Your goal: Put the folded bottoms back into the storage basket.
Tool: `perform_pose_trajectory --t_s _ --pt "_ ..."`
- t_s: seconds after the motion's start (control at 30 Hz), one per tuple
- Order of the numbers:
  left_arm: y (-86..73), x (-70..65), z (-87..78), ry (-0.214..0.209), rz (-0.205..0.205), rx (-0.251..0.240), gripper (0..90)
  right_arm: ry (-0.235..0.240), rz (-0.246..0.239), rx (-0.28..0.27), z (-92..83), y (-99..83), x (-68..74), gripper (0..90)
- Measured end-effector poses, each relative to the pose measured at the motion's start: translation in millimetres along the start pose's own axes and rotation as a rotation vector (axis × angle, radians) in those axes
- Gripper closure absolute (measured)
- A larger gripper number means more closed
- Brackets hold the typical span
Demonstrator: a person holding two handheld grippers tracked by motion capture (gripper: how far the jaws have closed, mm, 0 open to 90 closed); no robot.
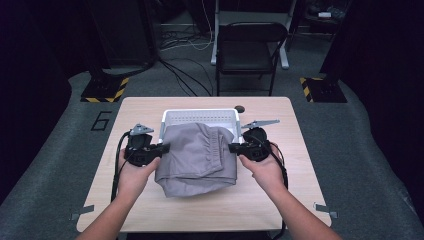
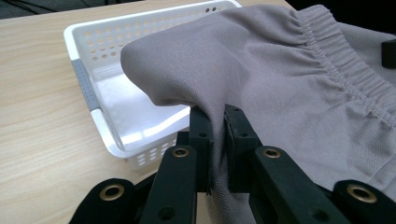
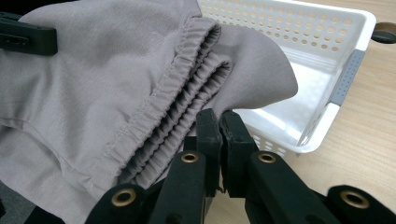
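On my screen the folded garment (image 1: 197,160) is plain grey, its gathered waistband the same grey. It hangs over a white basket (image 1: 200,116) whose walls are dotted with rows of small round holes, with a grey strip set into the rim on either side. Left of the basket, the left hand-held gripper (image 1: 161,148) is black with brass-coloured rivets; right of it, the right hand-held gripper (image 1: 233,147) matches. The desk (image 1: 140,107) under the basket is pale wood grain. Beyond the basket stands a black chair (image 1: 250,47), with yellow-and-black striped plates (image 1: 106,91) on the grey floor.
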State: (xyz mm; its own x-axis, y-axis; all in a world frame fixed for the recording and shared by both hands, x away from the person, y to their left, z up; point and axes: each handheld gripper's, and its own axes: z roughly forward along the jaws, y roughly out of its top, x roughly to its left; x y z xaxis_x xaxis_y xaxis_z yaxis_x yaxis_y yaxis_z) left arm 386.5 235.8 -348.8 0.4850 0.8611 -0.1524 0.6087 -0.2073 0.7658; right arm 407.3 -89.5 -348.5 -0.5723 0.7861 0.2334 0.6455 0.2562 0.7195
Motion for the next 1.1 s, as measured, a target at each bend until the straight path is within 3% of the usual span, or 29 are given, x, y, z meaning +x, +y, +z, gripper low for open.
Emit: perform_pose_trajectory --t_s 0.43,0.57,1.1 --pt "19.5 6.1 5.1 0.005 -0.003 0.002 83.4 -0.029 -0.035 0.007 2.0 26.6 -6.5 87.6" --pt "25.5 9.9 8.7 0.011 -0.005 0.003 83.4 -0.029 -0.014 0.009 1.9 33.3 -9.0 87.6" --pt "52.7 17.3 25.5 0.033 -0.008 0.005 83.4 -0.053 -0.01 0.018 9.7 54.5 -20.7 87.6"
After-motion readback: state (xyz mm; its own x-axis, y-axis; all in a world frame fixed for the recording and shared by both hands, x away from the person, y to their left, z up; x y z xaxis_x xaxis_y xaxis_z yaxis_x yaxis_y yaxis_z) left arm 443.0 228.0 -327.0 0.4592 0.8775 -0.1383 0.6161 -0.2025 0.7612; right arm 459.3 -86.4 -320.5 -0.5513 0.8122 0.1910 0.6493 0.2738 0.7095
